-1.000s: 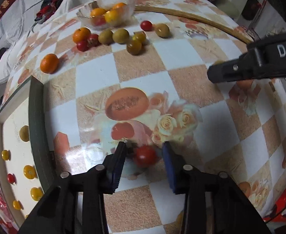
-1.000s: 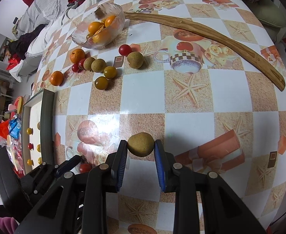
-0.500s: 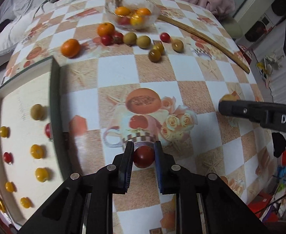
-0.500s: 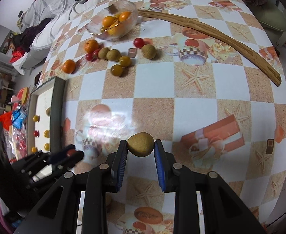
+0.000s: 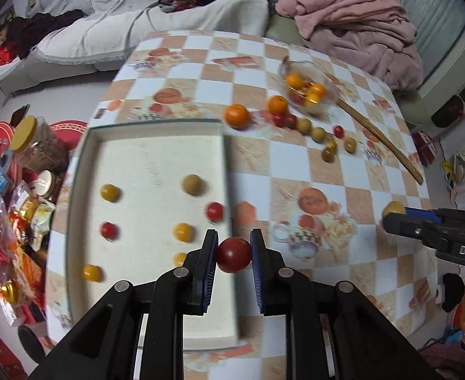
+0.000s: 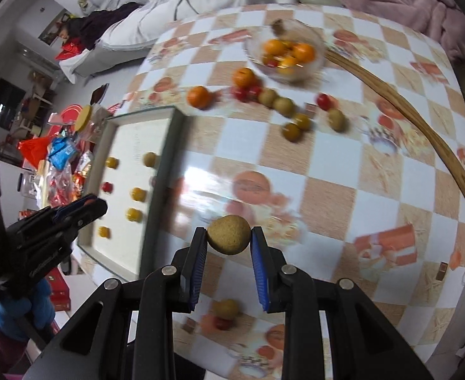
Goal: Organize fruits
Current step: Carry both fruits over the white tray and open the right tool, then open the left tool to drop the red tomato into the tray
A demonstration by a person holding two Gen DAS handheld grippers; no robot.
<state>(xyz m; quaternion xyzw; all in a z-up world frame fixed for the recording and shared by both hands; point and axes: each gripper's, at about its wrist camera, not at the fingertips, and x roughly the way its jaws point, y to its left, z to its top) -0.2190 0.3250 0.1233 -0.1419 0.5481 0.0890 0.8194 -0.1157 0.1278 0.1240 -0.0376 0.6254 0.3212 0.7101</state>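
Note:
My left gripper (image 5: 233, 253) is shut on a red cherry tomato (image 5: 234, 255), held above the right edge of the white tray (image 5: 156, 158). The tray holds several small yellow, red and tan fruits in rows. My right gripper (image 6: 229, 240) is shut on a round tan fruit (image 6: 229, 235), lifted over the checkered table (image 6: 327, 196) to the right of the tray (image 6: 165, 164). In the left wrist view the right gripper (image 5: 394, 218) shows at the right edge with its tan fruit (image 5: 393, 208). The left gripper (image 6: 96, 207) appears at the lower left of the right wrist view.
A glass bowl (image 6: 319, 53) of oranges stands at the table's far side, with oranges, tomatoes and tan fruits (image 6: 276, 103) scattered beside it. A long wooden stick (image 6: 416, 126) lies on the right. Snack packets and jars (image 5: 13, 190) crowd the floor left of the table.
Both grippers rose and swung left toward the tray. The left gripper closed on the red tomato and lifted it off the table; the right kept its tan fruit.

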